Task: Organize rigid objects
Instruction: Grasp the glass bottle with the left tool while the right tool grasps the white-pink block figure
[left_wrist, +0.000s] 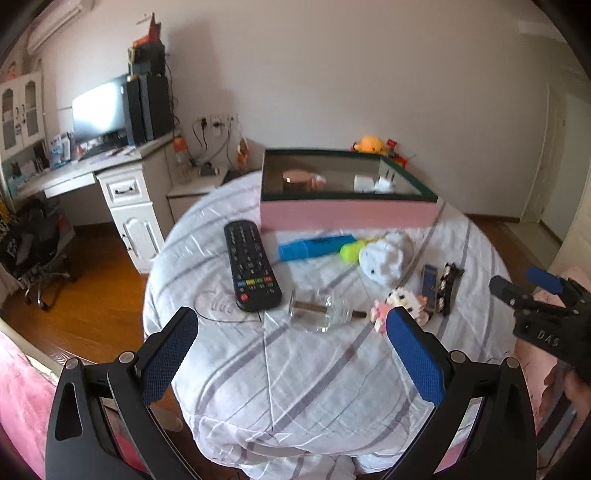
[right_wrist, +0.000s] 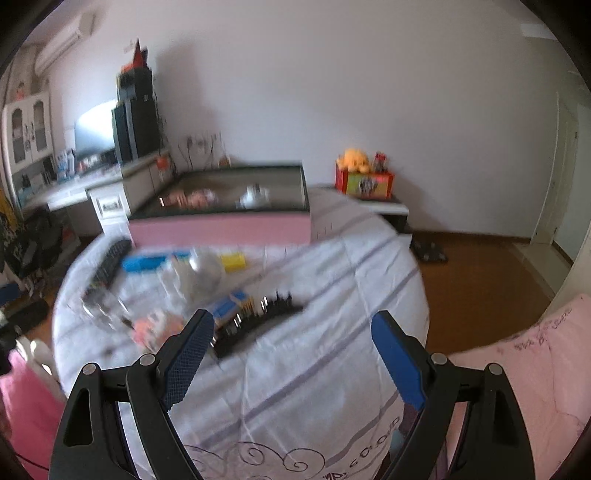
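Observation:
A round table under a white striped cloth (left_wrist: 295, 373) holds a black remote (left_wrist: 251, 266), a blue bar (left_wrist: 314, 247), a yellow-green piece (left_wrist: 351, 251), a white plush (left_wrist: 384, 258), a glass dish (left_wrist: 319, 310), a pink-white block figure (left_wrist: 399, 306) and a black-and-blue toy train (left_wrist: 441, 286). Behind them stands an open pink box (left_wrist: 347, 214) with a few items inside. My left gripper (left_wrist: 291, 314) hangs open near the glass dish. My right gripper (right_wrist: 291, 321) is open and empty, just right of the toy train (right_wrist: 258, 325); in the left wrist view the right gripper (left_wrist: 517, 280) shows at the right.
A white desk (left_wrist: 122, 192) with a monitor (left_wrist: 99, 110) stands at the left, an office chair (left_wrist: 37, 251) beside it. A low stand carries a red box (right_wrist: 364, 182) with an orange plush. Wood floor (right_wrist: 480, 280) surrounds the table; pink bedding (right_wrist: 528, 369) lies at the near right.

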